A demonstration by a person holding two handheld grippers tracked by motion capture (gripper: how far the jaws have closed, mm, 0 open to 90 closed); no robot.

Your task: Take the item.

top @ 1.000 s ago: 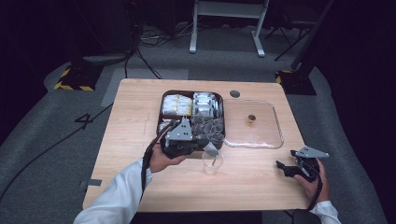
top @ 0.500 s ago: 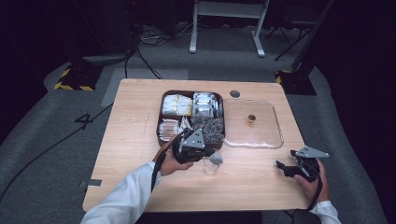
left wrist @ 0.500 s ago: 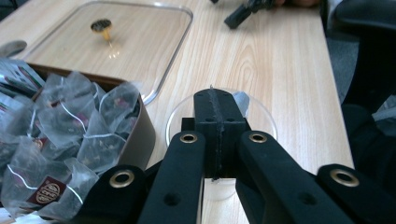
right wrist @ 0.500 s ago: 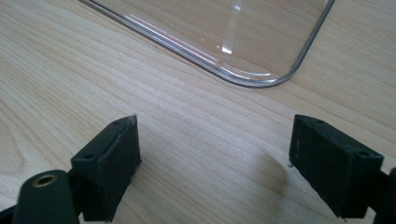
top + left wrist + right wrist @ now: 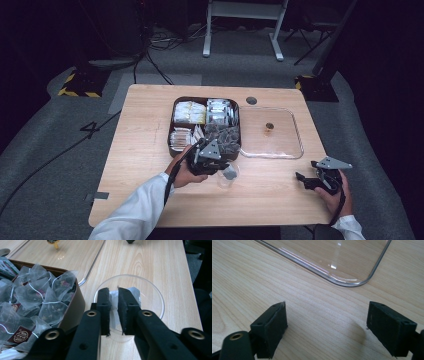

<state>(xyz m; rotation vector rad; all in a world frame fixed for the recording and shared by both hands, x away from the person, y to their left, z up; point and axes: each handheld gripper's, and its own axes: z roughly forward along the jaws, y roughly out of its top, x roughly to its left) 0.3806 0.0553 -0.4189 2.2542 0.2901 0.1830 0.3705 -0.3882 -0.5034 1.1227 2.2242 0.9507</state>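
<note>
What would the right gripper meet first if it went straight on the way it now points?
Probably the clear lid lying flat on the table. The right gripper, jaws wide open and empty, looks across bare wood at the lid's rounded corner. Since it points slightly downward, it might touch the tabletop first; depth is unclear.

Table (image 5: pixel 145 150): pale wood, fine straight grain.
Compartment box (image 5: pixel 171 131): dark brown walls.
Tea bags, near right compartment (image 5: pixel 45 297): grey translucent mesh, white strings, dark red tags with gold print.
Packets, far left compartment (image 5: pixel 189 112): yellow and white.
Lid (image 5: pixel 295 131): clear, small gold knob (image 5: pixel 269 126).
Glass cup (image 5: pixel 155 297): clear.
Gripper jaws: black, brass rivets.
Sleeve (image 5: pixel 135 215): white.
Floor (image 5: pixel 50 150): grey carpet, yellow-black hazard tape (image 5: pixel 75 92) far left.
</note>
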